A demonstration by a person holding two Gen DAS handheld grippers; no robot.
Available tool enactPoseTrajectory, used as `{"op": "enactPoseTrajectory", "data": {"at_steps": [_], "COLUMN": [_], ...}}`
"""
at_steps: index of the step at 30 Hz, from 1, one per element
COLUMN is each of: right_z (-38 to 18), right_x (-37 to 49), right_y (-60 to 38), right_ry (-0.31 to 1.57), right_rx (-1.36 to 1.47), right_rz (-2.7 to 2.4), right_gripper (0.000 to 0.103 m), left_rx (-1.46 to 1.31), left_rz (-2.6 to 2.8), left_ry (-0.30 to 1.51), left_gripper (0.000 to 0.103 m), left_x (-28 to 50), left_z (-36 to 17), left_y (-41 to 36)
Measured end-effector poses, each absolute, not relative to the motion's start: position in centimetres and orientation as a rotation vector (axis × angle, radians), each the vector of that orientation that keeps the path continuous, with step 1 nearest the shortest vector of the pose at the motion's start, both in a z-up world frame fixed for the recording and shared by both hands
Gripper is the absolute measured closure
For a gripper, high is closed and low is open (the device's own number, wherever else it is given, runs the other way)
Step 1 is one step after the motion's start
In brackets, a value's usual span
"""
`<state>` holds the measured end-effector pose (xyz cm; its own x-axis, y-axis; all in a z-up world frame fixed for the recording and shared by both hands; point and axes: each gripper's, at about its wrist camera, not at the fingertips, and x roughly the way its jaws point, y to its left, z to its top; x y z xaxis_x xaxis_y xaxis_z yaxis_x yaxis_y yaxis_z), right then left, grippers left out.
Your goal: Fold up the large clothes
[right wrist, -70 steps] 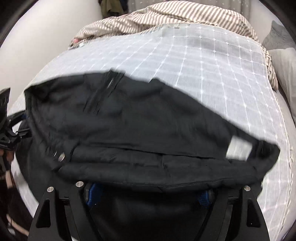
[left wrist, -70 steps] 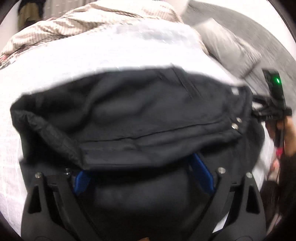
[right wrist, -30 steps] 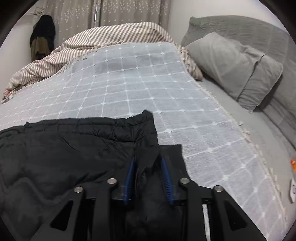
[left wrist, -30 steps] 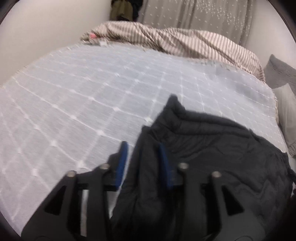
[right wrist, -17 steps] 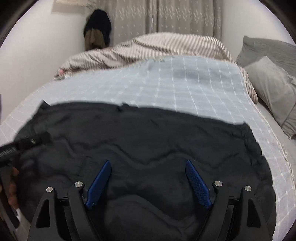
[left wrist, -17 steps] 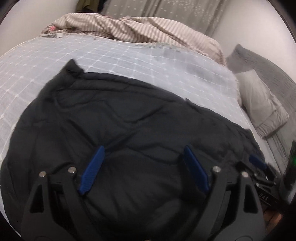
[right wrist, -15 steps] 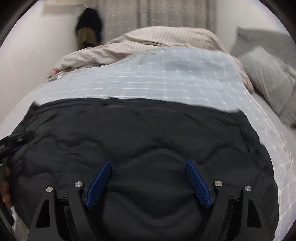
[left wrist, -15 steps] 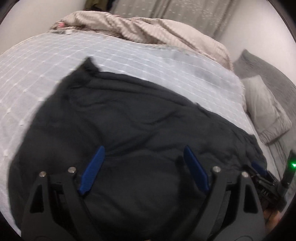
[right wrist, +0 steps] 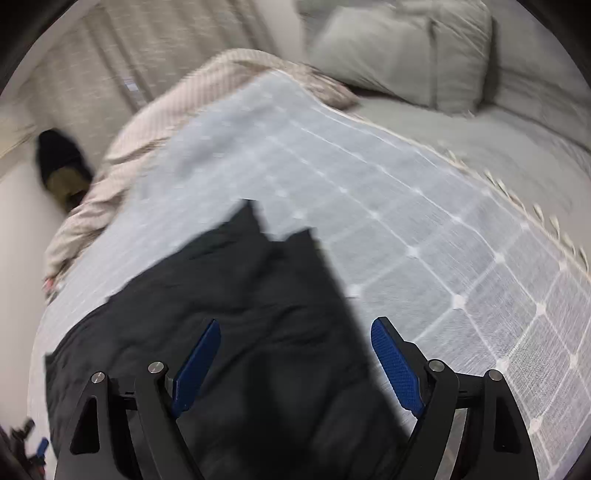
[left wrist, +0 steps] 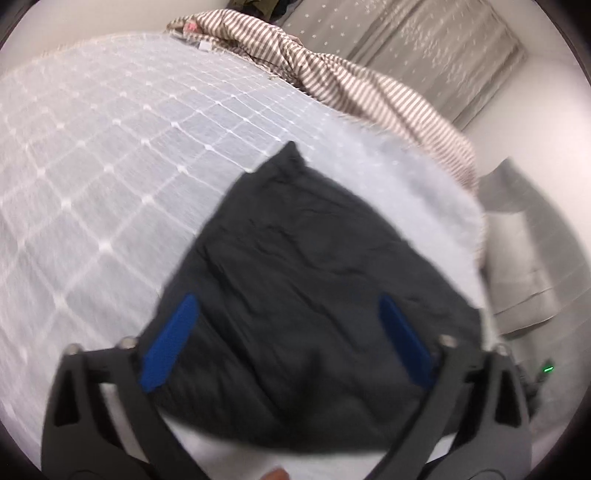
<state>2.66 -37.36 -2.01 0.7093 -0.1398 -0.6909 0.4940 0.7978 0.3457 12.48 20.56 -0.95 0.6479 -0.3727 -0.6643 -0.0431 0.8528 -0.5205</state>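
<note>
Black gripper (left wrist: 288, 332) frames; blue ribbed pads (right wrist: 397, 365); silver screws (right wrist: 436, 365).

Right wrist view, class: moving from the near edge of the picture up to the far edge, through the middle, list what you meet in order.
Right gripper, jaws open → black garment → light grid-patterned bedspread → striped blanket → curtain.

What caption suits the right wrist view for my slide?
Open right gripper above a folded black garment lying on the checked bedspread.
</note>
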Motion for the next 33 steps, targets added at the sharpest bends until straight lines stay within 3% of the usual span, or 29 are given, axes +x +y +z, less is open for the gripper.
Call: {"op": "enactPoseTrajectory", "data": {"at_steps": [4,11,25,26,28,29,30,33], "right_z": [-0.9,-0.7,-1.3,-1.2,-1.2,-1.2,-1.2,-1.1], "right_x": [2.0,2.6,4.7,4.9,5.1,5.1,5.2,5.4], "right_y": [-33.6,-29.6,-26.3,-26.1,-25.4,-25.0,-24.5,-22.8], "right_ry": [0.687,0.726,0.718,0.716,0.711,0.709,0.706,0.702], "right_rx": [0.503,0.461,0.5,0.494,0.481,0.475,0.465,0.417], "right_rz": [-0.281,-0.221,-0.162,-0.161,-0.155,-0.153,-0.147,-0.112], "right_gripper": [0.017,0.017,0.017,0.017,0.017,0.017,0.017,0.017], "left_rx": [-0.595,-0.766,-0.954,-0.98,-1.041,-1.067,-1.1,-1.015], "left_rz": [-0.235,-0.234,-0.299,-0.28,-0.248,-0.23,-0.219,-0.183], "left_ry": [0.92,1.163,0.943,0.917,0.885,0.879,0.866,0.829], "left_gripper": [0.0,0.0,0.002,0.005,0.022,0.044,0.059,0.075], "left_x": [9.8,8.2,11.2,11.5,12.0,12.1,12.4,12.5], "left_z": [-0.9,-6.9,-10.2,-10.3,-10.6,-11.0,-11.5,-10.2], "left_y": [20.7,21.1,17.2,17.3,17.8,18.1,18.6,18.9]}}
